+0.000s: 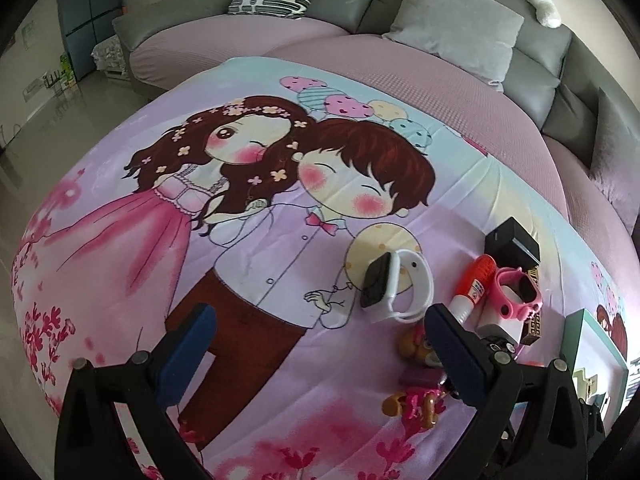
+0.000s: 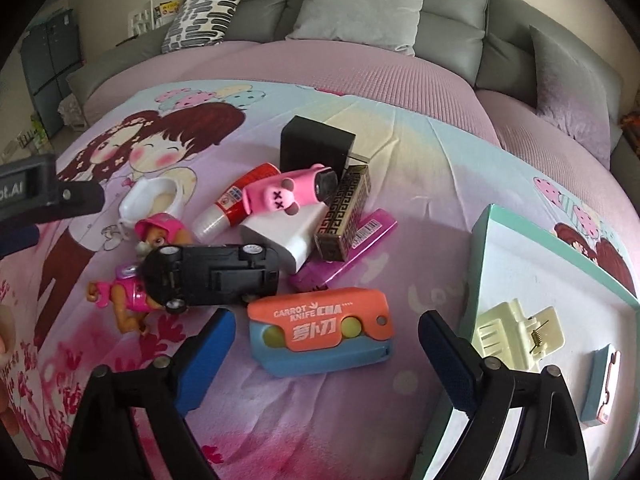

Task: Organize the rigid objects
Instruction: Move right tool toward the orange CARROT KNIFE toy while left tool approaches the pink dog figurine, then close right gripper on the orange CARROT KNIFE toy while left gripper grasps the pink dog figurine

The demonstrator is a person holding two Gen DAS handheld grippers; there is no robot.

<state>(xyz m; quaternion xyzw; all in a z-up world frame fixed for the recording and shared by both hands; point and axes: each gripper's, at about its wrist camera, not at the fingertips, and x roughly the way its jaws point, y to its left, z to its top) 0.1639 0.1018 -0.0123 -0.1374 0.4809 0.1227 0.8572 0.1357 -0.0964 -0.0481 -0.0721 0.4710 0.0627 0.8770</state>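
A pile of small rigid things lies on a cartoon-print bedspread (image 2: pixel 420 184). In the right wrist view my right gripper (image 2: pixel 324 344) is open and empty, just before an orange and blue carrot knife (image 2: pixel 320 332). Behind it lie a black toy car (image 2: pixel 212 274), a pink dog figure (image 2: pixel 132 296), a red tube (image 2: pixel 236 200), a pink bear toy (image 2: pixel 288 192), a white block (image 2: pixel 280 236), a gold box (image 2: pixel 344 212), a black box (image 2: pixel 316 148). My left gripper (image 1: pixel 320 344) is open and empty, near a white smartwatch (image 1: pixel 396 284).
A teal-rimmed tray (image 2: pixel 480 264) at the right holds a cream hair clip (image 2: pixel 516 332) and a small blue item (image 2: pixel 604 384). A purple flat pack (image 2: pixel 348 252) lies under the gold box. A grey sofa with cushions (image 2: pixel 360 12) stands behind.
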